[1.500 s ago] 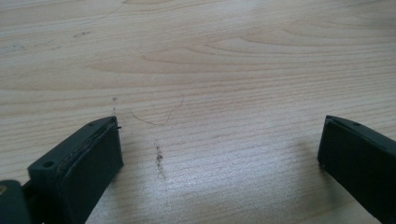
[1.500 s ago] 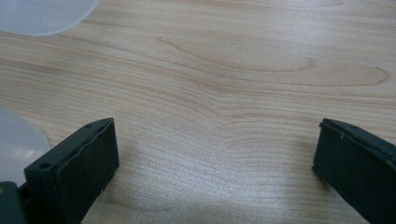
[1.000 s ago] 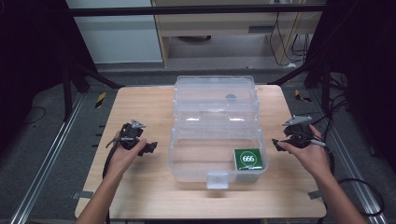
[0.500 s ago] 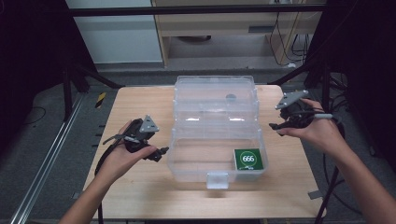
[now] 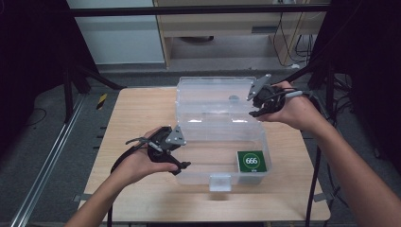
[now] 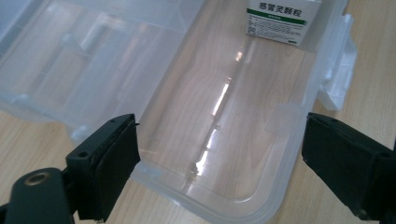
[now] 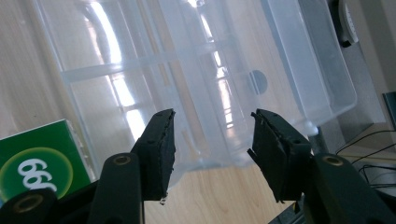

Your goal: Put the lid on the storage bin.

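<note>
Clear plastic box [image 5: 220, 137] lying open on wood table [image 5: 123, 123], lid [image 5: 213, 97] folded back, green carton [image 5: 251, 161] inside at near right corner. Left gripper [image 5: 182, 165] spread wide, jaws empty, box's near-left rim just ahead. Right gripper [image 5: 255, 106] half-closed after narrowing, nothing pinched, over lid's right edge. Likely closing the lid next; no contact yet, latch [image 5: 220, 182] undone
</note>
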